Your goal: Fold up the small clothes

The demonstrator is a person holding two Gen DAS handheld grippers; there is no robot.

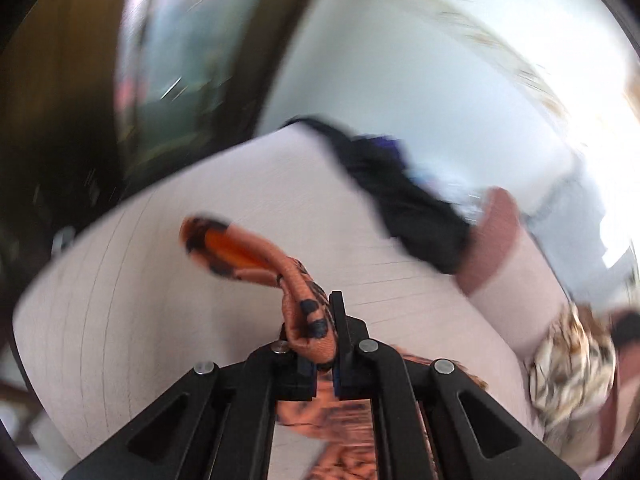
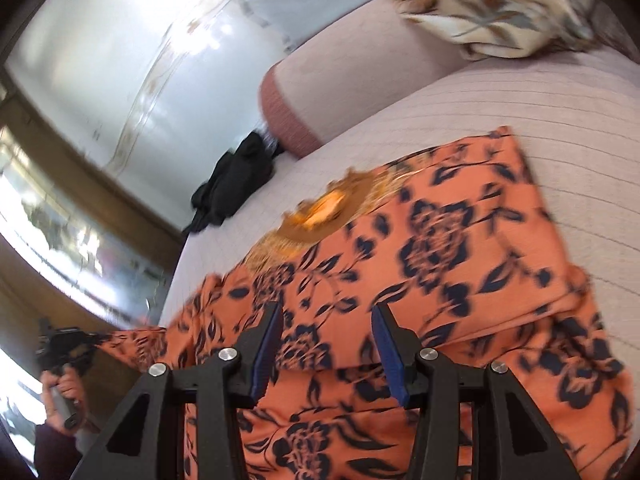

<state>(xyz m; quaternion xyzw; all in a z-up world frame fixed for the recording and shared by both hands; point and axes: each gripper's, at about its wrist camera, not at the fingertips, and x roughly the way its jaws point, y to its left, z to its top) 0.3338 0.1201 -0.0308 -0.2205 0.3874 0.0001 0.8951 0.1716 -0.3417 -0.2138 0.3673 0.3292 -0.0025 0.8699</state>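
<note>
Garment, orange with dark flowers, lies spread on the pink bed, one end drawn off to the side where the left gripper pinches a bunched sleeve or edge between jaws pressed together; a loop of that cloth sticks up past the fingertips. The right gripper hangs just above the middle of the cloth with its jaws spread and nothing between them. The likeliest trouble lies in that left pinch: it catches only a narrow roll of fabric, so a hard pull could let it slip out, or drag the whole piece across the bed and ruin the flat lay. If the right jaws come down on one layer instead of an edge, the fold could come out crooked or bunched. Both views are blurred, so exact seams cannot be told. Counted outward: two grippers, one orange garment, one black heap by the bed's edge, one pink bolster, and one crumpled cream patterned cloth beyond it.
</note>
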